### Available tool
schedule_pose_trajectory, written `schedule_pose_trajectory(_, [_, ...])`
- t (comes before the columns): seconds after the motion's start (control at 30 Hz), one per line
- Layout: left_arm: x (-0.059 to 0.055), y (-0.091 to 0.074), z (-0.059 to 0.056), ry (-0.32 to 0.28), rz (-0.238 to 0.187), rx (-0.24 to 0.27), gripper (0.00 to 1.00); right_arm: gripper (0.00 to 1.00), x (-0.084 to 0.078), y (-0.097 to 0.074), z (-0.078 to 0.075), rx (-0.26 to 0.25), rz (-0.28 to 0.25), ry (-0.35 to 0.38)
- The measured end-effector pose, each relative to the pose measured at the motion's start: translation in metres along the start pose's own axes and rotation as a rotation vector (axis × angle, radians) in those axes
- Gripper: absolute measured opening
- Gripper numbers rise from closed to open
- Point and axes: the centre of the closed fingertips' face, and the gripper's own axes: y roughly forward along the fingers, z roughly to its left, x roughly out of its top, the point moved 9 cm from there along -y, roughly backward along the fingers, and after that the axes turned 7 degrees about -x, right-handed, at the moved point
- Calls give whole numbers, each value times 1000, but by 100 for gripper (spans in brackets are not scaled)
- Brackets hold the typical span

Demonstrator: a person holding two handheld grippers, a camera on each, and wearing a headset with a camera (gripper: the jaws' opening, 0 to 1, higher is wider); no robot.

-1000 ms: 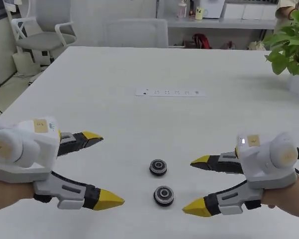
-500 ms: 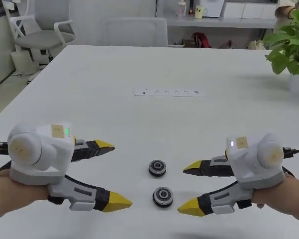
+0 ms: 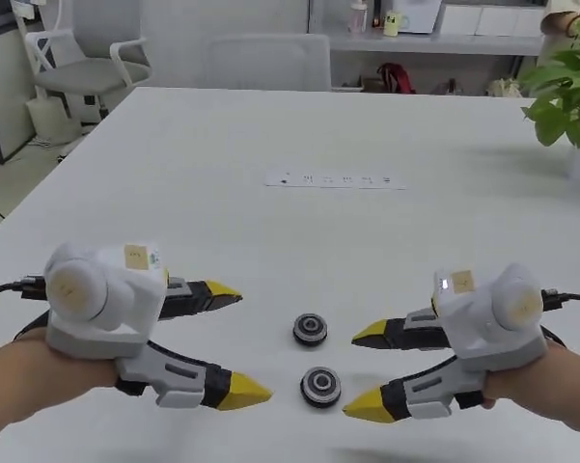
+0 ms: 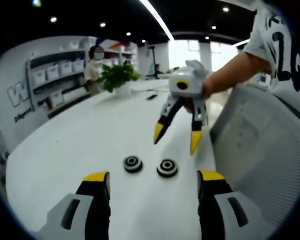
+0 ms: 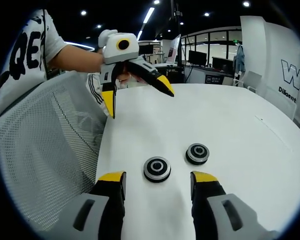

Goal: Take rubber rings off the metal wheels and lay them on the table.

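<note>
I see a small black-rimmed metal wheel (image 3: 310,329) and its twin (image 3: 320,385) flat on the white bench (image 3: 270,222), axles upward. My left gripper (image 3: 247,343) and right gripper (image 3: 355,370) flank them, jaws wide open, empty.

Head view: potted plant (image 3: 563,89) cut by the right edge, office chair (image 3: 87,72) by the top edge; power strip (image 3: 335,179) markings too small to read; rubber and metal indistinct on the farther wheel (image 3: 310,329) and nearer wheel (image 3: 320,385).

Left tongs (image 3: 247,341), right tongs (image 3: 356,370) — white, yellow-tipped, black cables (image 3: 0,292)
</note>
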Motion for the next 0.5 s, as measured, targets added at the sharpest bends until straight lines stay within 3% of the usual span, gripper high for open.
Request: schedule_pose_trajectory(0.5, [-7,10,5,-7,26,-25,66,49,-4,4,1,17,22,-5])
